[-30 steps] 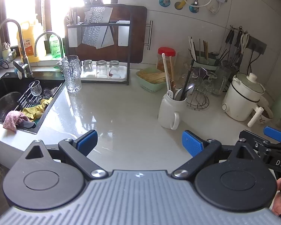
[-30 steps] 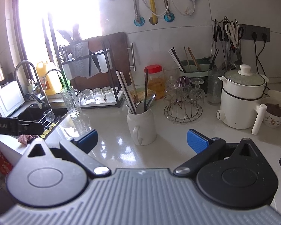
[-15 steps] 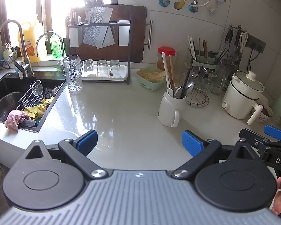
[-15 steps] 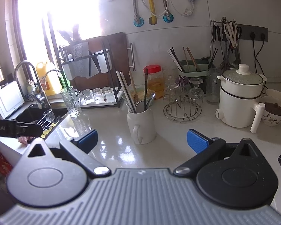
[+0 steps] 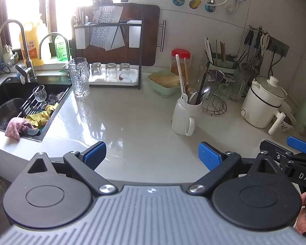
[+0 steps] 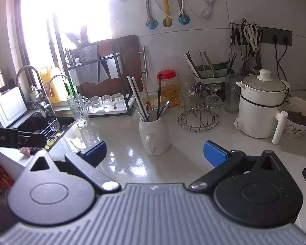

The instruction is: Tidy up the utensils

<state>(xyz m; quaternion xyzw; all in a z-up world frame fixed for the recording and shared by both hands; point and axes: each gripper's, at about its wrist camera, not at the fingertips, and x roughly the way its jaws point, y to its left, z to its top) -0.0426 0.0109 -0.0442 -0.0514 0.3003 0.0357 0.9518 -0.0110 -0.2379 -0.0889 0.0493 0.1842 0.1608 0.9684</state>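
Observation:
A white mug (image 5: 182, 115) (image 6: 155, 135) stands mid-counter, stuffed with chopsticks (image 6: 137, 98), a black stick and spoons (image 5: 203, 92). Against the back wall a green utensil holder (image 6: 211, 76) (image 5: 222, 65) carries more chopsticks. My left gripper (image 5: 151, 156) hovers open and empty over the counter's front edge, well short of the mug. My right gripper (image 6: 155, 153) is open too, empty, just in front of the mug's handle side. The right gripper's fingertips (image 5: 298, 143) show at the right edge of the left wrist view.
A sink (image 5: 14, 106) with cloths and a glass lies at the left. A glass pitcher (image 5: 79, 77), dish rack (image 5: 112, 75), green basket (image 5: 165, 84), wire glass stand (image 6: 198, 110), white electric pot (image 6: 261, 110) and bowl (image 6: 298, 120) line the counter's back.
Both grippers have backed off and risen slightly, so the mug looks a little farther away. Both jaws stayed open.

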